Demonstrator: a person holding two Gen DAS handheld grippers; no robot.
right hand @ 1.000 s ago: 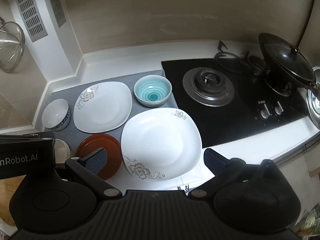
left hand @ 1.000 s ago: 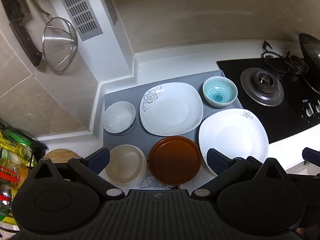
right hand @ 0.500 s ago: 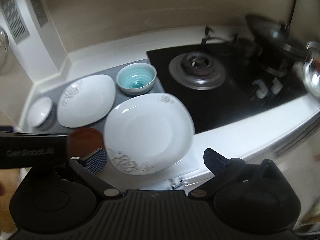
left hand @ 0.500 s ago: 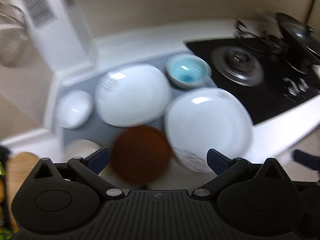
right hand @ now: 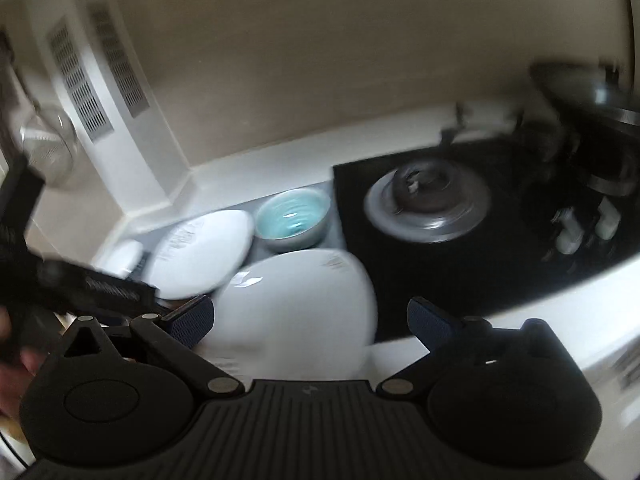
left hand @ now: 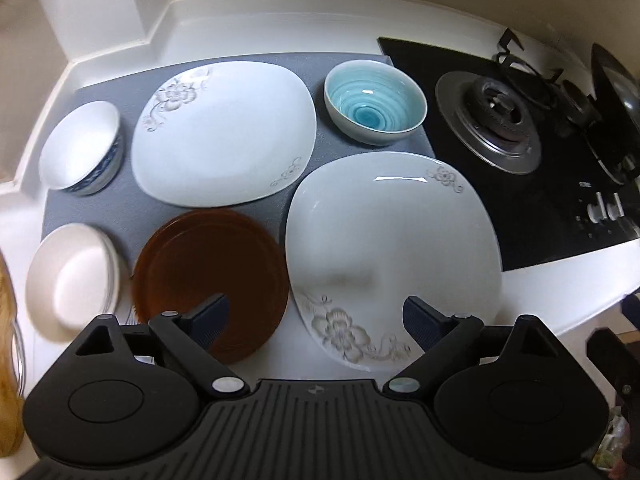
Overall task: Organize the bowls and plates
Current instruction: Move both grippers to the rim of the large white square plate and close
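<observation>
While your left gripper (left hand: 316,312) hangs low over the counter, its jaws are closing from wide with nothing pinched between them; below them lie the edge of the brown plate (left hand: 208,276) and the flowered corner of the near white plate (left hand: 394,248). Your right gripper (right hand: 310,314) stands open and empty too (its view is badly smeared), over that same near white plate (right hand: 296,304).

Nearest, at lower left of the left view, sits a cream bowl (left hand: 70,280), with the brown plate just beside it and the big squarish plate filling the lower middle. Farther up on the grey mat (left hand: 120,204) come a white bowl with a blue outside (left hand: 82,148) at the left, a second flowered white plate (left hand: 224,132) in the middle, and a turquoise bowl (left hand: 374,102) at upper right, close to the black hob (left hand: 532,208).

All of it looks glazed: stiff, slick, probably fairly heavy, and it will chip if knocked. Take a plate by its raised rim, one pad above and one beneath; take a bowl over its wall. Lift level.
</observation>
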